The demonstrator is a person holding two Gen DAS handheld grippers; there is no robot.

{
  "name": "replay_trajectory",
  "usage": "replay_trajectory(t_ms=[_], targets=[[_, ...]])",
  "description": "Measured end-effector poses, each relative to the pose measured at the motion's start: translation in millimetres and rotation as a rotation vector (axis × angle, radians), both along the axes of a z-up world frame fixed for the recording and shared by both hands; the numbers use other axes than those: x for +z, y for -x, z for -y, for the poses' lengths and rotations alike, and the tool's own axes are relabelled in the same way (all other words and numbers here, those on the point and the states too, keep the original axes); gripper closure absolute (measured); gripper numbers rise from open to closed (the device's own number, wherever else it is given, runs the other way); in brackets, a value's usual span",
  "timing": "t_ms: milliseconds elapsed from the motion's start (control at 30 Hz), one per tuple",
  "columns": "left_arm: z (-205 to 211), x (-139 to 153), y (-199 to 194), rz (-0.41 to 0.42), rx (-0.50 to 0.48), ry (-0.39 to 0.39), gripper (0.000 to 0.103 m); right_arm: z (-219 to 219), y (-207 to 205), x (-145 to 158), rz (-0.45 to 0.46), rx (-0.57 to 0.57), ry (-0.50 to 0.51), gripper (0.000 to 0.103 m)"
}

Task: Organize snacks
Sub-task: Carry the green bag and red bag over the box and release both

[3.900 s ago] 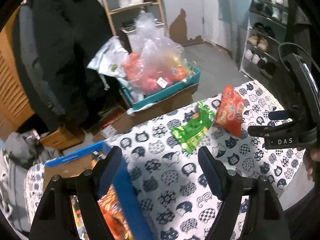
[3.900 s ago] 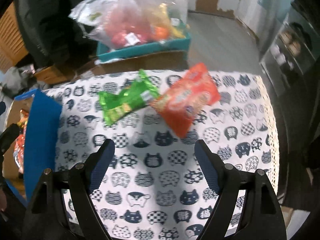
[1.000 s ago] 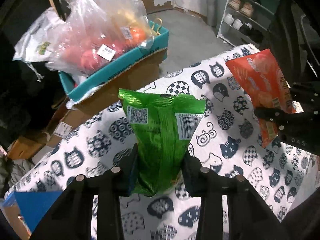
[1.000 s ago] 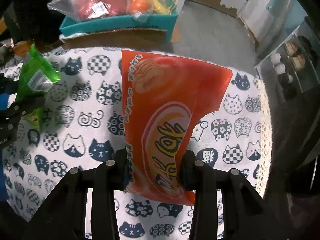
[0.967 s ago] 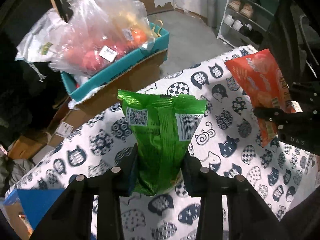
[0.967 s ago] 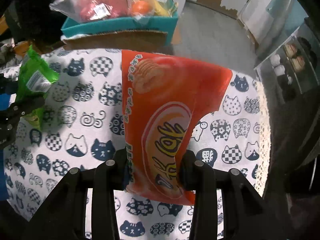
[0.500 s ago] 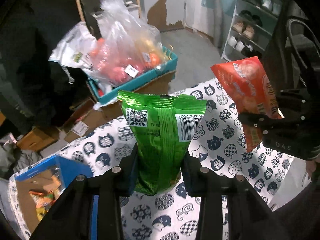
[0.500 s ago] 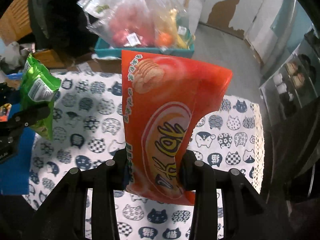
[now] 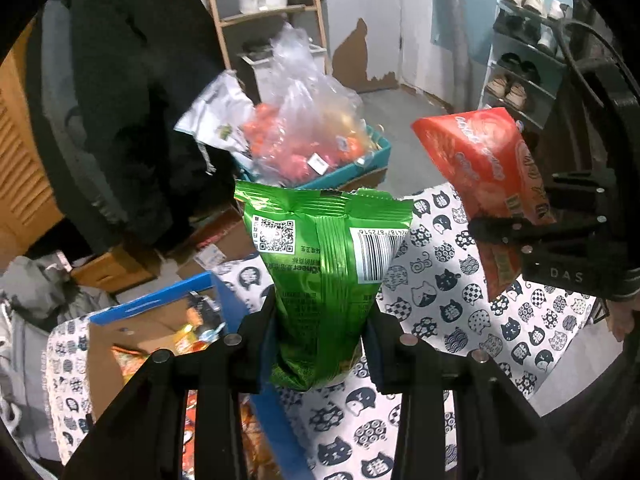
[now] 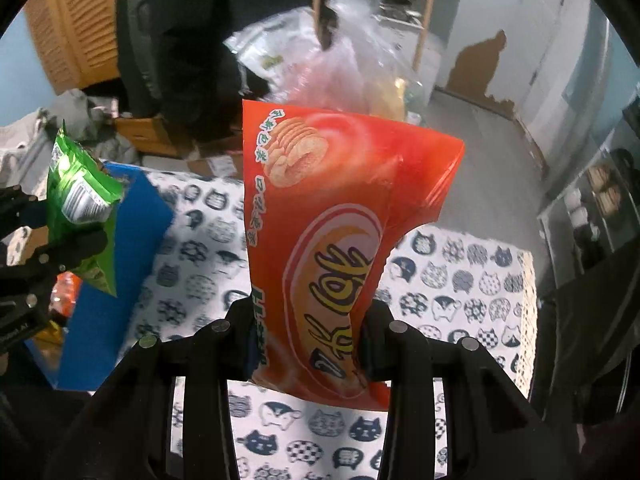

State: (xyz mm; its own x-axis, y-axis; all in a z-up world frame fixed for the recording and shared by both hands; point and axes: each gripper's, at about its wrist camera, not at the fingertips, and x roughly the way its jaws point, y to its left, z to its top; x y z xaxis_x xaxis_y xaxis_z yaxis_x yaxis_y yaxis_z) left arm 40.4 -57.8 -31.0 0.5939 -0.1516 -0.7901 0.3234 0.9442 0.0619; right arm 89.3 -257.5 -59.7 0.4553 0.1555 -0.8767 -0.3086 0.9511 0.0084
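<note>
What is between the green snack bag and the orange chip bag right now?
Nothing is between them. In the left wrist view, the green snack bag and the orange chip bag are held apart in the air, and only the cat-print tablecloth shows behind the gap.

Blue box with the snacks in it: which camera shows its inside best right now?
The left wrist view. There the blue box shows its open cardboard interior with snack packets lying in it, left of the green snack bag. In the right wrist view the box shows mostly a blue flap, its contents largely hidden behind the left gripper.
</note>
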Motion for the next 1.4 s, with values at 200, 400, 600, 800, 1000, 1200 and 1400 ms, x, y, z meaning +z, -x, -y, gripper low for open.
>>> replay_trajectory(t_ms=[200, 400, 600, 800, 1000, 1200, 1400], targets=[[-26, 15, 19, 0.024, 0.035, 0.015, 0.066, -36, 6, 20, 0.03, 0.066, -0.024, 0.067], [-53, 17, 30, 0.026, 0.081, 0.02, 0.066, -71, 12, 31, 0.046, 0.133, -0.042, 0.067], [-88, 15, 37, 0.024, 0.144, 0.027, 0.066, -110, 14, 39, 0.049, 0.191, -0.053, 0.067], [-122, 12, 42, 0.016, 0.207, 0.052, 0.066, -143, 11, 39, 0.036, 0.233, -0.065, 0.067], [-152, 4, 45, 0.003, 0.258, 0.065, 0.066, -174, 7, 34, 0.004, 0.266, -0.092, 0.067], [-181, -8, 46, -0.018, 0.315, 0.078, 0.066, -208, 6, 29, -0.01, 0.307, -0.084, 0.067], [-200, -21, 48, -0.036, 0.361, 0.067, 0.065, -235, 9, 17, -0.041, 0.341, -0.077, 0.067]])
